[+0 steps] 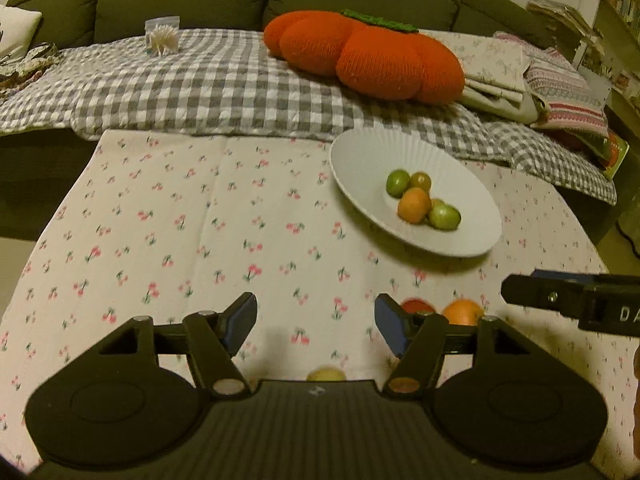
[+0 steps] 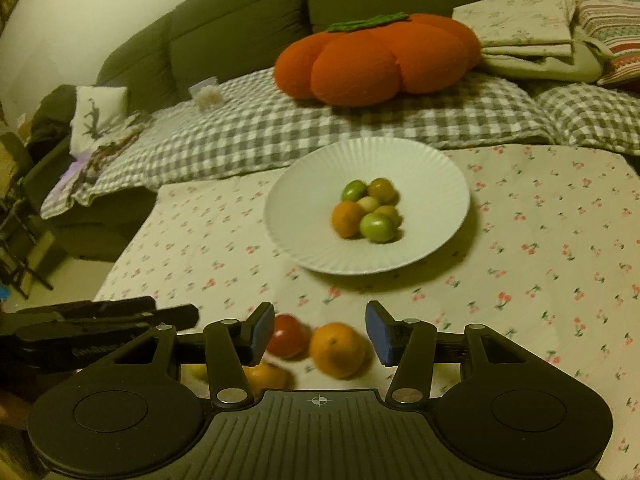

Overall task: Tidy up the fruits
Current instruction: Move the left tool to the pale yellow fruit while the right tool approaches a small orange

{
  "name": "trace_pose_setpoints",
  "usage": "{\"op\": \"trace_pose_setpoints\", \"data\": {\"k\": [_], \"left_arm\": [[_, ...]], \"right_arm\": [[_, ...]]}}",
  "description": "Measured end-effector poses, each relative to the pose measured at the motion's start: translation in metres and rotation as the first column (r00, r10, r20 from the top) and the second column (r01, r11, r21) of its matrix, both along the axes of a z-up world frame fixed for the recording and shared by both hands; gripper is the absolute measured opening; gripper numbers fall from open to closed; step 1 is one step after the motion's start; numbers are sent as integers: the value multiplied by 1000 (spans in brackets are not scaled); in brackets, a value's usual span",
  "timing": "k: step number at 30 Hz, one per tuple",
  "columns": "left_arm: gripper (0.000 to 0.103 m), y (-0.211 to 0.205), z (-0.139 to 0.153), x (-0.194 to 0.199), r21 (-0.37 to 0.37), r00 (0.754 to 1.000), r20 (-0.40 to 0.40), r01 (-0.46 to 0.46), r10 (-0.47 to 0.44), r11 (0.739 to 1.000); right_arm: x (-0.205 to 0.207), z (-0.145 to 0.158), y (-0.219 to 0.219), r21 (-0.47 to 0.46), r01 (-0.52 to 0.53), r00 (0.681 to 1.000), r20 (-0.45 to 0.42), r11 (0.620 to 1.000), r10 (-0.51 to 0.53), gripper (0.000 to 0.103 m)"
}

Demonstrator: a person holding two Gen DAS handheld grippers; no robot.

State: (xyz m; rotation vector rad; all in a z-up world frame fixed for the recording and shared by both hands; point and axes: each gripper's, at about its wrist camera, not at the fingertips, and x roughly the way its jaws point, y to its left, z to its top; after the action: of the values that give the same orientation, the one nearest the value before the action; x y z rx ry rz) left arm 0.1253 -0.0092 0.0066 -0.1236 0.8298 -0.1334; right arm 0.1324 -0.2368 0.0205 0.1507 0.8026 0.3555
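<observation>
A white ribbed plate (image 2: 432,168) (image 1: 360,152) on the cherry-print cloth holds several small fruits: green ones (image 2: 376,227), an orange one (image 2: 346,219) (image 1: 414,205) and yellowish ones. Loose on the cloth lie an orange (image 2: 338,348) (image 1: 462,312), a red fruit (image 2: 289,336) (image 1: 416,305) and a yellow-orange fruit (image 2: 266,374). My right gripper (image 2: 320,334) is open, with the orange and the red fruit between its fingers, untouched. My left gripper (image 1: 316,322) is open over bare cloth; a yellow fruit (image 1: 326,374) peeks out just behind it.
A big orange pumpkin cushion (image 1: 360,52) lies on a grey checked blanket (image 1: 200,88) on the dark sofa behind the table. Folded linens (image 2: 528,36) sit to its right. A small clear bag (image 1: 162,36) rests at the left of the blanket.
</observation>
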Motion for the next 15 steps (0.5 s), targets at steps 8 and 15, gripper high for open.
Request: {"op": "trace_pose_setpoints", "data": {"k": [8, 15], "left_arm": [[62, -3, -8, -19, 31, 998, -23, 52, -52, 998], [52, -6, -20, -20, 48, 996, -39, 88, -86, 995]], "right_arm": [[-8, -4, 15, -1, -39, 999, -26, 999, 39, 50], [-10, -11, 22, -12, -57, 997, -44, 998, 56, 50]]}}
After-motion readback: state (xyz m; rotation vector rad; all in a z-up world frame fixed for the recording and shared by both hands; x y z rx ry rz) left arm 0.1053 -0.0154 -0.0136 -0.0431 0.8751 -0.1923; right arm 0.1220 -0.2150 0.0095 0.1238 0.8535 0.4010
